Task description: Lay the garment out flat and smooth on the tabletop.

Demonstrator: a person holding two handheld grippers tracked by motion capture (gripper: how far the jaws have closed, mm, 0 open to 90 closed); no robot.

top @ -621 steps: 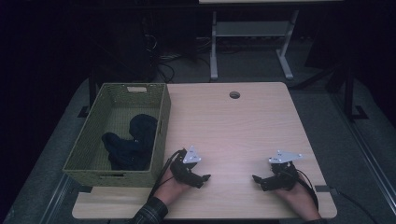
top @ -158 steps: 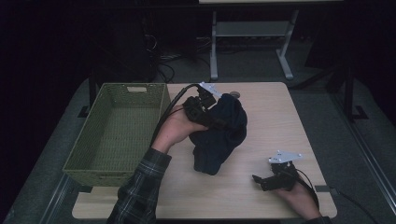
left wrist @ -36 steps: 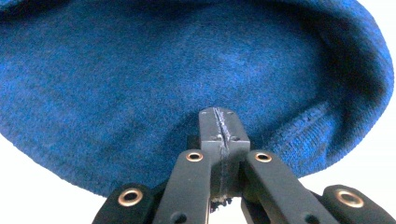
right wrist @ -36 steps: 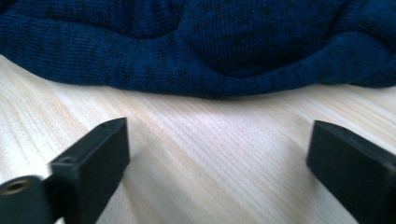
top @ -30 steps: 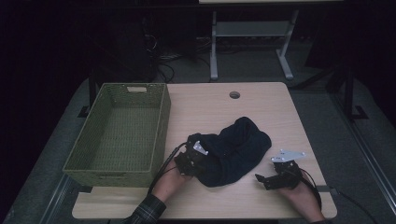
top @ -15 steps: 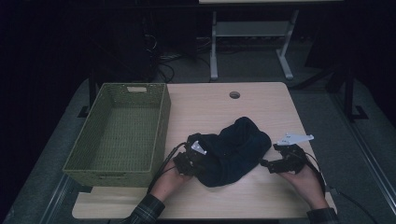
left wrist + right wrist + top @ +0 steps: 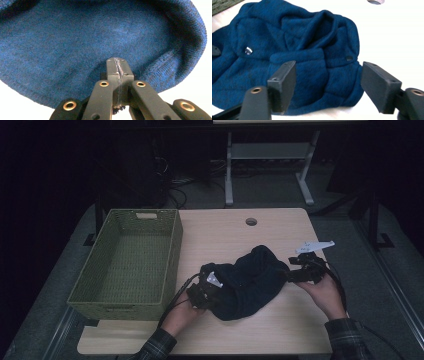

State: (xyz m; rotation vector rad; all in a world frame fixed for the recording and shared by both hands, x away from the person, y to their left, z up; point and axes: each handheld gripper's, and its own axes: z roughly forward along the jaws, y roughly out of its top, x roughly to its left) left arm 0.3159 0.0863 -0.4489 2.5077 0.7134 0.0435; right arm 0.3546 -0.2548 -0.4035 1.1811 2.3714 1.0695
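Pale wooden table [image 7: 235, 235] bears a crumpled dark-blue knitted garment [image 7: 248, 281]; left gripper [image 7: 206, 292] pinches its edge, right gripper [image 7: 289, 274], jaws apart and just closing, straddles its hem.

No readable text, labels, brands, numbers or signs on anything in view

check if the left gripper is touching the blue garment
Touching. In the left gripper view the left gripper has its jaws pressed shut on a fold of the blue garment, with knit threads pinched in the seam between them.
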